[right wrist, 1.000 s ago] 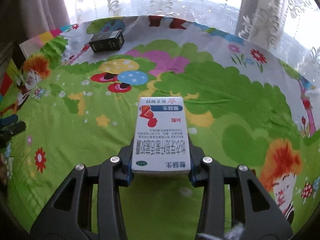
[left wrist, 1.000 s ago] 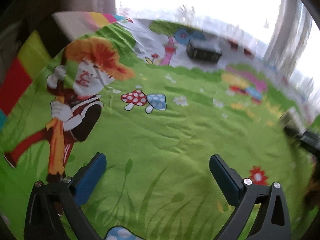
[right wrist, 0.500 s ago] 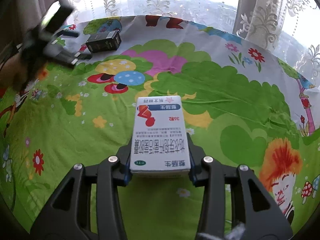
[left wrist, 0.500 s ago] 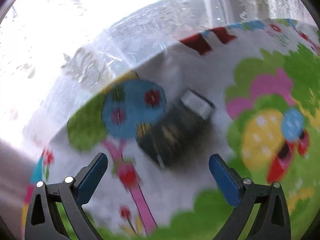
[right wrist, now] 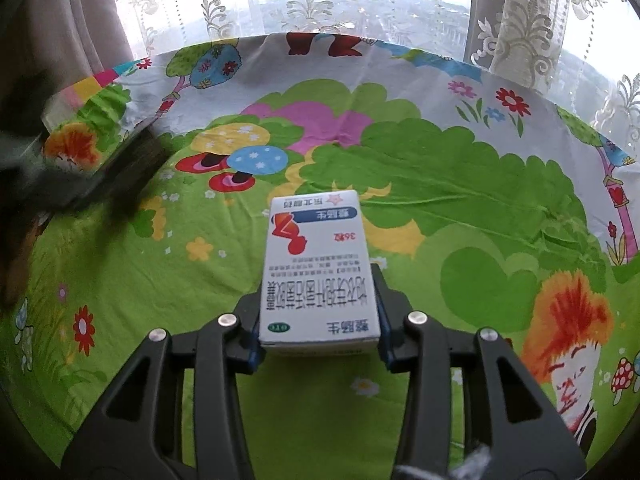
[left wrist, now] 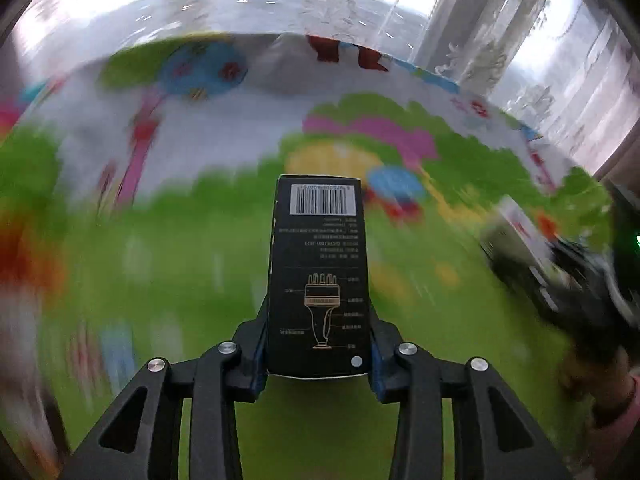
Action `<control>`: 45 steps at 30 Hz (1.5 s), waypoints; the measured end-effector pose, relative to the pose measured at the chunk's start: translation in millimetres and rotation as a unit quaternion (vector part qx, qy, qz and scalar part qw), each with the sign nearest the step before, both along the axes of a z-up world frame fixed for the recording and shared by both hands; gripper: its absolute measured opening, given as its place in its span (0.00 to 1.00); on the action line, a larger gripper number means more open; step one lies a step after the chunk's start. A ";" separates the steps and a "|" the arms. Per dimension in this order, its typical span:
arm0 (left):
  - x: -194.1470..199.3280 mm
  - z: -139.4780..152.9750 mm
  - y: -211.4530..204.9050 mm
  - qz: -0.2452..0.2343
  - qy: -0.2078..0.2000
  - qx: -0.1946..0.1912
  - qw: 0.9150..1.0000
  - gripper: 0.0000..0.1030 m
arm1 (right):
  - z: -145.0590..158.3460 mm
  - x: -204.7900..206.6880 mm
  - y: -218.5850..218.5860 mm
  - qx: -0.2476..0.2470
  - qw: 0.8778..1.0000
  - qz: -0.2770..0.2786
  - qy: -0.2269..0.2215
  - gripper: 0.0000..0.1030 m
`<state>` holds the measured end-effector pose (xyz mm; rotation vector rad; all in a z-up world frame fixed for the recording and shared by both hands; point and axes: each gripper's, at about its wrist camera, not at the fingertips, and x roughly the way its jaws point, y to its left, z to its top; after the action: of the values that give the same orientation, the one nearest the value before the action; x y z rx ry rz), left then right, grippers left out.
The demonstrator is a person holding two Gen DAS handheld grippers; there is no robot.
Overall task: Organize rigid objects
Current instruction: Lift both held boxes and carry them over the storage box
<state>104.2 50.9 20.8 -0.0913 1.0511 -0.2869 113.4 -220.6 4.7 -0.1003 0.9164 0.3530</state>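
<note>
My left gripper (left wrist: 318,344) is shut on a black box (left wrist: 318,264) with a barcode and a gold line drawing, held above the cartoon-print cloth (left wrist: 160,280). My right gripper (right wrist: 318,320) is shut on a white medicine box (right wrist: 318,268) with red and blue print, held above the cloth (right wrist: 440,184). In the right wrist view the left gripper with the black box (right wrist: 120,168) shows blurred at the far left. In the left wrist view the right gripper with the white box (left wrist: 520,232) shows blurred at the right.
The cloth covers a round table whose far edge (right wrist: 320,38) meets lace curtains (right wrist: 520,20) and a bright window. A dark curtain (right wrist: 60,20) hangs at the left.
My left gripper has swung to the black box at the back left, closed on it and lifted it toward the middle. My right gripper holds the white box nearly still.
</note>
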 end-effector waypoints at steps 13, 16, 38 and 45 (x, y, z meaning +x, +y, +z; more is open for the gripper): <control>-23.1 -7.3 -26.0 0.078 -0.072 0.099 0.989 0.75 | 0.0 -0.6 0.6 0.000 1.000 -0.001 0.000 0.46; -21.3 -6.7 -22.9 0.094 -0.075 0.100 0.988 0.67 | 0.1 -0.3 -1.3 0.006 1.000 -0.002 0.001 0.46; -214.8 69.3 -117.5 0.073 -0.266 0.037 0.960 0.38 | 79.8 -230.4 -63.9 0.062 0.946 -0.191 -0.253 0.43; -270.0 127.3 -145.1 0.054 -0.362 0.034 0.930 0.38 | 128.2 -321.5 -68.1 0.055 0.918 -0.169 -0.355 0.43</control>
<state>-165.7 -94.2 148.1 0.0225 0.3179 -0.1585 -208.2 -288.8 132.9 0.0363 0.1794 0.0269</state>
